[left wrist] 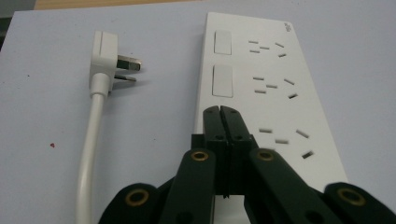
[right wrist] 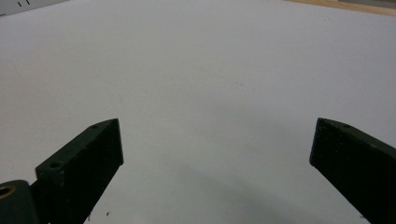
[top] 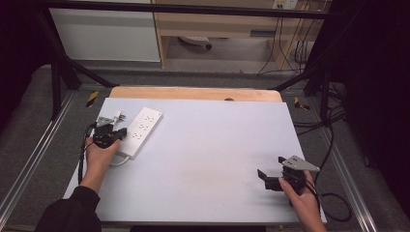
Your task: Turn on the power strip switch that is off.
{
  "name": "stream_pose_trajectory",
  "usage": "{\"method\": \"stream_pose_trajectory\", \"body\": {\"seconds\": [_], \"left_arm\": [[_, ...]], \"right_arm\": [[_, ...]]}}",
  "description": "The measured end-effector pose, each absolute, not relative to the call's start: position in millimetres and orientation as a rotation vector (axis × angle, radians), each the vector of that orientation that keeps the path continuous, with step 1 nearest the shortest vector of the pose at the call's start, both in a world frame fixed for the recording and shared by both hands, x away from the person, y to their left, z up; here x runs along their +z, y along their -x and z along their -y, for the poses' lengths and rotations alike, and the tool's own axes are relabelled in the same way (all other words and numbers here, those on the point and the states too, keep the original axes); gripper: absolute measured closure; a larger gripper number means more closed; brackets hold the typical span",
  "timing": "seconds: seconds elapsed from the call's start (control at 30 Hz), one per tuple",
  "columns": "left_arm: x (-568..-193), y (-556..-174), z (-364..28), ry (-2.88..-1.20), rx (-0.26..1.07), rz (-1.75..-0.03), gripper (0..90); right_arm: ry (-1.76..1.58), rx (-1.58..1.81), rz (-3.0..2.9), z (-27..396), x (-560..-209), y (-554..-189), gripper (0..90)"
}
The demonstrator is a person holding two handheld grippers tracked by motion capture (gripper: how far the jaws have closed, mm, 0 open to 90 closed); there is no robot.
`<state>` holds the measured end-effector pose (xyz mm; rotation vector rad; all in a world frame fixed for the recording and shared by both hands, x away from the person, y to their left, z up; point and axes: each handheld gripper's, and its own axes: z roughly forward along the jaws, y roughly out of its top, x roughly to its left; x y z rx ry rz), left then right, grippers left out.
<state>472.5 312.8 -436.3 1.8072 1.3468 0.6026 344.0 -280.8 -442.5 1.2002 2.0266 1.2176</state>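
Note:
A white power strip (top: 141, 130) (left wrist: 261, 88) lies on the pale table sheet (top: 208, 150) at the left, with two switches and several socket groups. Its white plug (left wrist: 109, 63) lies loose beside it on the sheet, prongs toward the strip, cable (left wrist: 91, 149) trailing back. My left gripper (top: 121, 131) (left wrist: 220, 109) is shut with nothing between its jaws, tips over the strip's near end just below a switch. My right gripper (top: 270, 170) (right wrist: 217, 144) rests low at the right front of the table, jaws wide open over bare sheet.
A wooden board edge (top: 193, 93) shows behind the sheet. Black frame bars (top: 63, 63) stand at both back corners. Cables (top: 333, 145) run along the floor at the right. A small red speck (left wrist: 53, 145) lies on the sheet left of the cable.

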Motion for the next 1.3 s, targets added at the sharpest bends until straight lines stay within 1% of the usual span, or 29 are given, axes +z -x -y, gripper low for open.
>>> {"method": "stream_pose_trajectory", "body": {"seconds": [1.3], "left_arm": [[-437.8, -472.0, -309.6, -1.826, 0.593, -1.309, 90.0]], "right_arm": [[-1.2, 1.212, -2.039, 280.3, -443.1, -344.2, 3.1]]}}
